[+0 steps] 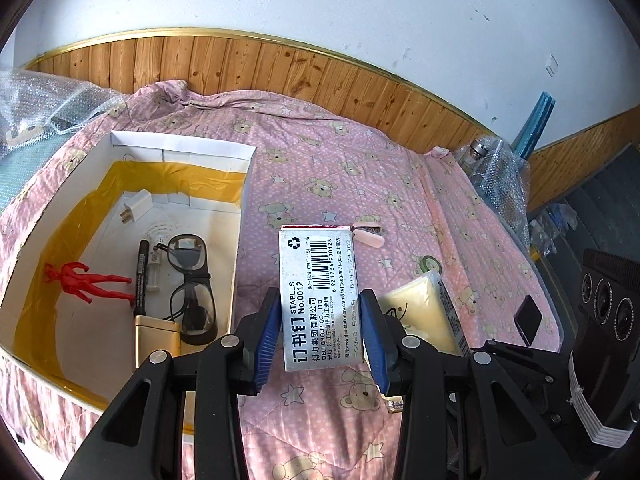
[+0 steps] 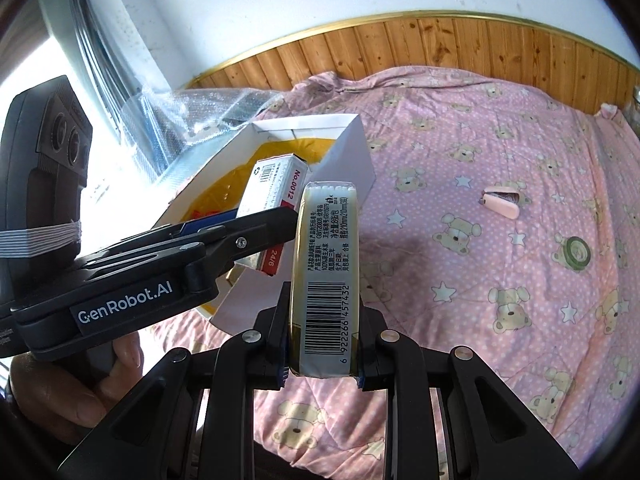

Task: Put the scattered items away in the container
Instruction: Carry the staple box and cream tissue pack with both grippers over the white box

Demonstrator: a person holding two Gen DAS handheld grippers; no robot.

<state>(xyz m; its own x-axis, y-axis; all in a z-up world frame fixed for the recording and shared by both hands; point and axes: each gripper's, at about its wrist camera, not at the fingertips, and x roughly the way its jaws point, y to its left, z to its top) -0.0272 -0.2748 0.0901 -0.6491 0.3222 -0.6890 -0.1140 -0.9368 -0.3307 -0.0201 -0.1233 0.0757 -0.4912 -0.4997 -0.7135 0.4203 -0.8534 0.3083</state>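
Note:
My left gripper (image 1: 320,332) is shut on a white staples box (image 1: 320,296), held lengthwise just right of the container's right wall. The container (image 1: 180,148) is a white box with a yellow lining. It holds a red figure (image 1: 86,282), a black marker (image 1: 141,276), glasses (image 1: 190,280), a gold tin (image 1: 156,340) and a white plug (image 1: 136,208). My right gripper (image 2: 324,360) is shut on a yellowish tissue pack (image 2: 326,264), which stands up between its pads. In the right wrist view the left gripper (image 2: 276,220) carries the staples box (image 2: 276,188) at the container (image 2: 352,152).
A pink stapler (image 2: 502,202) and a green tape roll (image 2: 576,248) lie loose on the pink bear-print quilt (image 2: 460,140). A small black item (image 1: 528,320) lies near the quilt's right edge. Bubble wrap (image 1: 48,100) sits behind the container. A hand (image 2: 60,392) holds the left gripper.

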